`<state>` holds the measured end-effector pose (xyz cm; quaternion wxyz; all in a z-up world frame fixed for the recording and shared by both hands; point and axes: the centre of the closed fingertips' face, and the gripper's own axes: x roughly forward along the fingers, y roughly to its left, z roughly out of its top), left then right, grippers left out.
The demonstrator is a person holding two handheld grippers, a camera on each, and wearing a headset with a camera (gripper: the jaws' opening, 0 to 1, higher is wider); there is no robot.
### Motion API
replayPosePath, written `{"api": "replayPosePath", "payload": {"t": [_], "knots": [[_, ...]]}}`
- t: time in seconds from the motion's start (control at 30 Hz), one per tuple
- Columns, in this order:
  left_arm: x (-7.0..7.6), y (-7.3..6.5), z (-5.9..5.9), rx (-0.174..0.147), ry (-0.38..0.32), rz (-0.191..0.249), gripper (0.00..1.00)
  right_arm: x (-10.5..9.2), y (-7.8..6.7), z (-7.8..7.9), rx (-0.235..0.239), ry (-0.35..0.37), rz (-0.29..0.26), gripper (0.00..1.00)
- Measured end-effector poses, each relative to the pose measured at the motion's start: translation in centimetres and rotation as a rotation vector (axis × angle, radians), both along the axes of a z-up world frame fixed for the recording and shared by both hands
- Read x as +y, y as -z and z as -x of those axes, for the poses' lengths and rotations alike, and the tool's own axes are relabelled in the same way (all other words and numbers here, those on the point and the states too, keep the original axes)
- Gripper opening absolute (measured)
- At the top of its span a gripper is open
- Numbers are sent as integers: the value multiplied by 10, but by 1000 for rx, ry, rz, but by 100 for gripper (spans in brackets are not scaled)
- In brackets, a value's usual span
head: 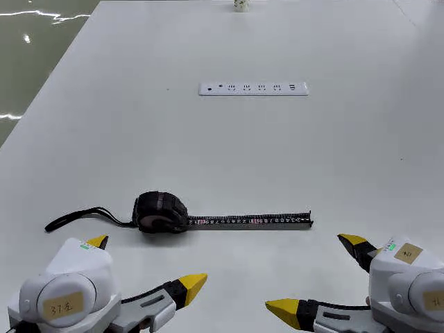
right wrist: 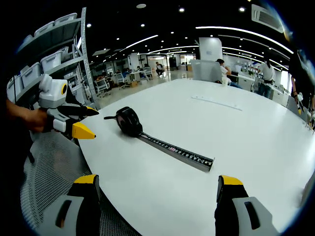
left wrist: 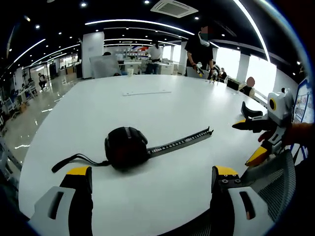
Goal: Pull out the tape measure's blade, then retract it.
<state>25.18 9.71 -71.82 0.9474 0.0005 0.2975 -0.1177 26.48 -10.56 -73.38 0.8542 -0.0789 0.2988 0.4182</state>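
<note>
Head view has the tape measure [head: 161, 212] lying on the white bench [head: 125, 125], its blade [head: 253, 221] drawn out to the right and flat on the surface. The risk, as I judge it: free the blade with the case unheld and it whips in, skidding the case across the bench. Left tongs [head: 146, 261] and right tongs [head: 316, 273] both stand released, grasping nothing, on the person's side of the tape and apart from it, the case just beyond the left pair, the blade's tip beyond the right

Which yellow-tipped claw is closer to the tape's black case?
The left gripper; the case lies ahead of it, while the right gripper sits near the blade's tip.
</note>
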Motion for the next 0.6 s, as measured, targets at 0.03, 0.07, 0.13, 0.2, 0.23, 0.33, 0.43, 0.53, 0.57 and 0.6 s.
{"api": "replayPosePath", "payload": {"t": [0.03,0.07,0.13,0.2,0.23,0.33,0.43,0.53,0.57,0.6], "knots": [[0,1,-1,2,-1,1,99,0,1,0,1,-4,2,99],[0,1,-2,5,0,-2,99,-1,1,0,2,-5,4,99],[2,2,-4,7,-3,-10,99,-1,2,-1,4,-11,5,99],[4,2,-7,8,-15,-3,99,-2,2,-2,5,-11,6,99],[5,2,-9,9,-19,-2,99,-2,2,-3,3,-13,5,99],[7,1,-13,8,-33,0,98,-4,3,-5,4,-15,9,99],[7,2,-16,12,-43,3,98,-5,3,-9,-2,-18,10,99],[7,3,-19,13,-48,2,98,-7,4,-12,-2,-23,13,99],[7,4,-21,16,-49,2,98,-7,4,-13,-2,-27,12,99],[8,4,-22,19,-52,2,98,-8,4,-14,-2,-30,14,99]]}}
